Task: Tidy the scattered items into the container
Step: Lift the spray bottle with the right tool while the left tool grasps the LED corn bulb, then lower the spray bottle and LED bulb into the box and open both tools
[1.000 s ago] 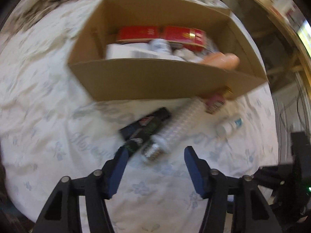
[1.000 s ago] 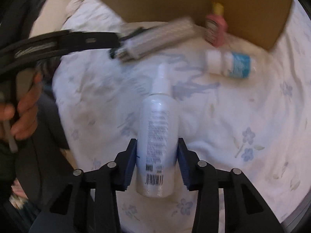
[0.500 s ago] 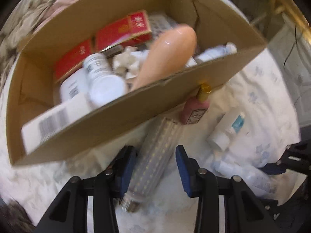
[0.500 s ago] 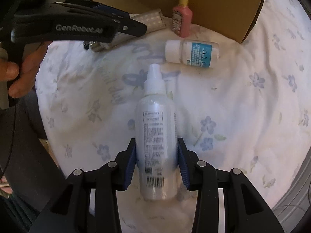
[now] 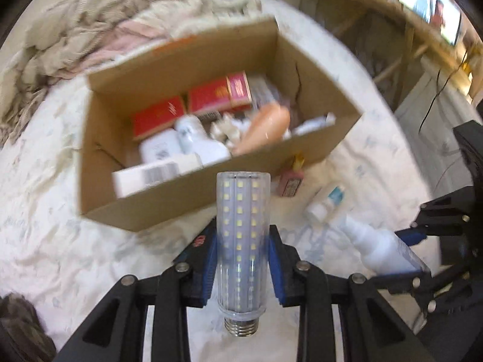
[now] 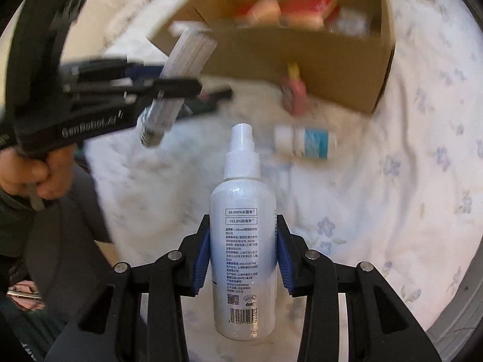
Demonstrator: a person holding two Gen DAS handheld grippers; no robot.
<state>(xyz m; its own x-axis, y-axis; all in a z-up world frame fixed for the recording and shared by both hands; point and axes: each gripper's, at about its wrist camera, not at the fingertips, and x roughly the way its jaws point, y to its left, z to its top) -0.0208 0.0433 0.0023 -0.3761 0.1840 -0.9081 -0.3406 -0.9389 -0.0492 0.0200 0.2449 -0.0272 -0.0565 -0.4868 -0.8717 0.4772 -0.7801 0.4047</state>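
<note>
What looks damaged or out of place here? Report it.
The cardboard box has a crack down its right inner wall. A pink bottle and a blue-labelled bottle lie outside it on the bedsheet, not yet tidied.

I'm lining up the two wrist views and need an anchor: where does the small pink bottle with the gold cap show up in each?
Left wrist view: the pink bottle stands right of centre, against the near wall of the cardboard box, right of the LED bulb.
Right wrist view: the same bottle, blurred, is above centre, in front of the box.
Shared landmark: the blue-labelled white bottle lying beside it on the sheet.
</note>
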